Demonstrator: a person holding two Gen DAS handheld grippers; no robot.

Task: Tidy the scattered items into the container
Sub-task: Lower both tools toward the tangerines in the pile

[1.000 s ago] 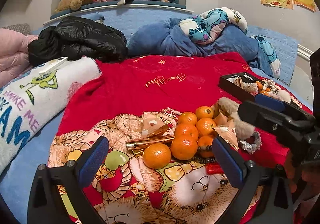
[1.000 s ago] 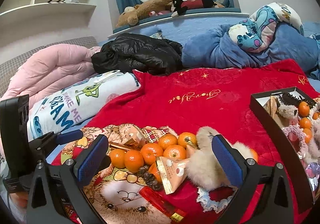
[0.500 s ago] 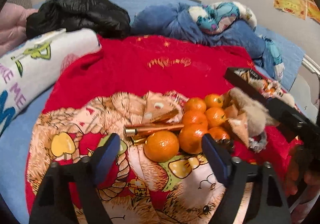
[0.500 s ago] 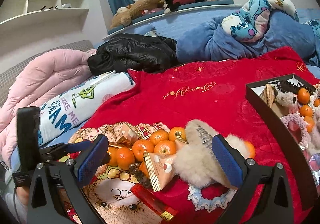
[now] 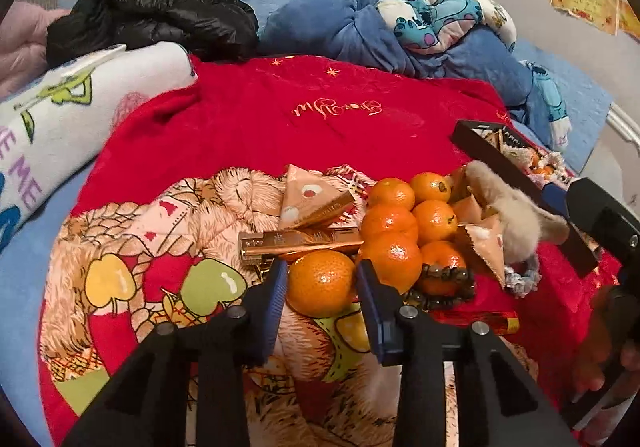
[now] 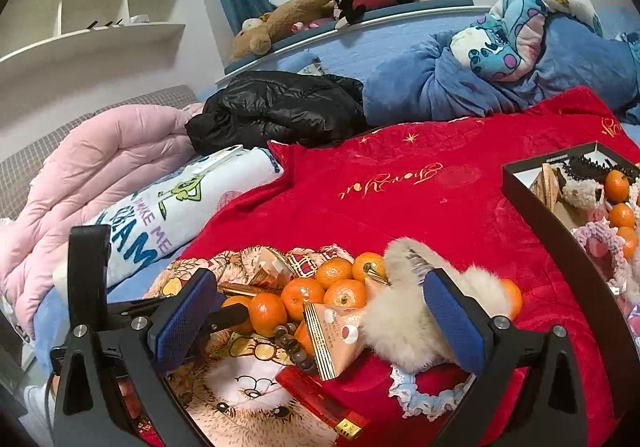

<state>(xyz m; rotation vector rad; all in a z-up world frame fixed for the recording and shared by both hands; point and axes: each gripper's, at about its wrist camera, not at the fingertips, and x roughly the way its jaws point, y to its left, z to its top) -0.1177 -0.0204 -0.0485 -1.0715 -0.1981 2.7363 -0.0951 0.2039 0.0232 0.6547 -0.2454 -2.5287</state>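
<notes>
Progress: box (image 6: 520,183) partly filled, pile being left at frame centre | left claw (image 5: 321,283) being closed around tangerine (image 5: 321,284) | right claw (image 6: 320,311) being held open, empty

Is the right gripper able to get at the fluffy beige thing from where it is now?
Probably yes. The right gripper has its jaws wide open, and the fluffy beige thing lies on top of the pile just ahead, uncovered.
</notes>
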